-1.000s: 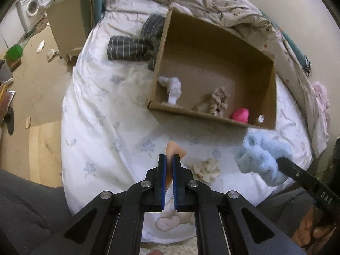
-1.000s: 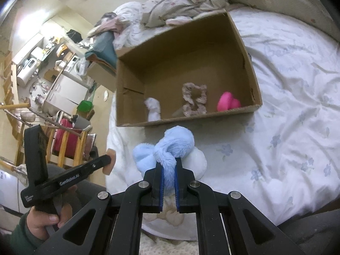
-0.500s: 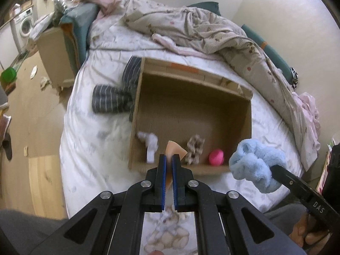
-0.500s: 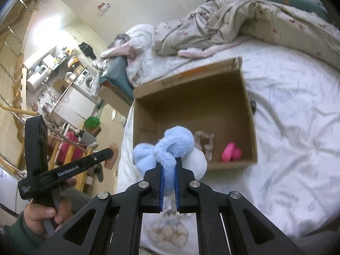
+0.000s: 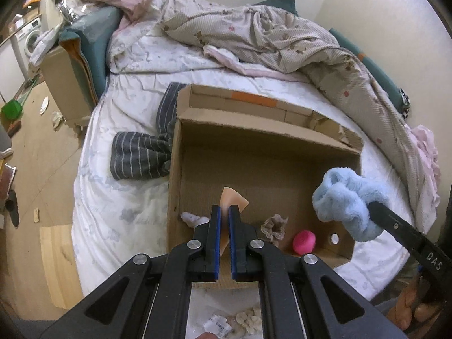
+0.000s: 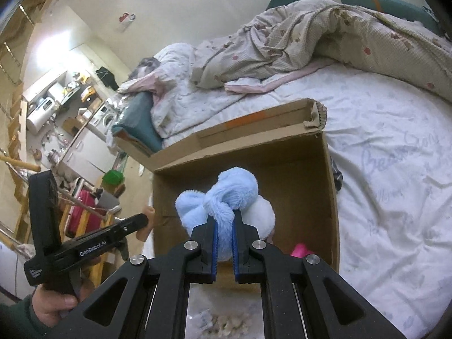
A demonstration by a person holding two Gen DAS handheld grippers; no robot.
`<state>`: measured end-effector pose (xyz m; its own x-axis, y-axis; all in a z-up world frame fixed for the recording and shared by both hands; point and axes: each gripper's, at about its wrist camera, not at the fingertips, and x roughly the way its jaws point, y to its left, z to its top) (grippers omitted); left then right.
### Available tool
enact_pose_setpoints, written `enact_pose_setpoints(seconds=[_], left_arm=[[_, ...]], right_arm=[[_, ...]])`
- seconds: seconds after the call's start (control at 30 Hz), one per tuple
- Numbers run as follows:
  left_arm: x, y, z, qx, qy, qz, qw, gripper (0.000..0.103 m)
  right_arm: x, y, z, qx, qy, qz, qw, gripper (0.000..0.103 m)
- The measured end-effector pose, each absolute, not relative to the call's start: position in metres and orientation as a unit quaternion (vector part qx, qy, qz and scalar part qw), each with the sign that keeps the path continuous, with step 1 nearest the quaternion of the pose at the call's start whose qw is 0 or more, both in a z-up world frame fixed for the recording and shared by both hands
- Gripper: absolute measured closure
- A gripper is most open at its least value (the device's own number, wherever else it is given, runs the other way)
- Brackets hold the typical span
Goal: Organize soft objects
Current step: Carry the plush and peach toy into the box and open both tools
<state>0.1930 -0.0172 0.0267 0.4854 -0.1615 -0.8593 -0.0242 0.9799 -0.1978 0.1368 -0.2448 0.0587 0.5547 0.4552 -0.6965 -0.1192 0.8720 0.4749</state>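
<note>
An open cardboard box [image 5: 282, 141] [image 6: 329, 197] lies on the white bed. My left gripper [image 5: 223, 214] is shut on a thin peach-coloured soft piece [image 5: 233, 199] and hangs over the box's near left part. In the right wrist view that same gripper [image 6: 145, 220] shows at the left with the peach piece [image 6: 147, 223] in it. My right gripper [image 6: 223, 220] is shut on a fluffy light-blue soft toy [image 6: 223, 197] [image 5: 350, 203] above the box's near side. Inside the box lie a white tuft [image 5: 192, 219], a beige frilly scrunchie [image 5: 274, 226] and a pink ball [image 5: 303, 241] [image 6: 302, 250].
A striped dark garment [image 5: 141, 155] lies left of the box. A rumpled beige quilt [image 5: 268, 36] covers the bed's far side. Small soft bits [image 5: 248, 320] lie on the sheet below the grippers. A bedside cabinet [image 5: 65, 82] and wooden floor are at the left.
Both grippers have moved forward and up with their loads, from the sheet in front of the box to above its near part. The box now sits lower and closer in both views.
</note>
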Motion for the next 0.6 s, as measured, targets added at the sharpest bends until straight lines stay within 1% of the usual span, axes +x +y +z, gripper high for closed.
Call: enact_pose_setpoints(seconds=[0.3,0.5,0.6], left_arm=[[0.205,-0.026,-0.011,-0.065,0.522,-0.040,0.850,0.098],[0.205,-0.035,-0.017,-0.026,0.516,-0.045,0.855,0.097],[0.206,-0.032,-0.023,-0.033,0.526,-0.044,0.849,0.097]], right_arm=[[0.151,-0.243,0.026,0.179,0.472,0.150,0.850,0.093],[0.162,-0.240,0.002,0.172,0.510,0.137,0.832,0.093],[0.165,-0.239,-0.007,0.171,0.520,0.132,0.827,0.093]])
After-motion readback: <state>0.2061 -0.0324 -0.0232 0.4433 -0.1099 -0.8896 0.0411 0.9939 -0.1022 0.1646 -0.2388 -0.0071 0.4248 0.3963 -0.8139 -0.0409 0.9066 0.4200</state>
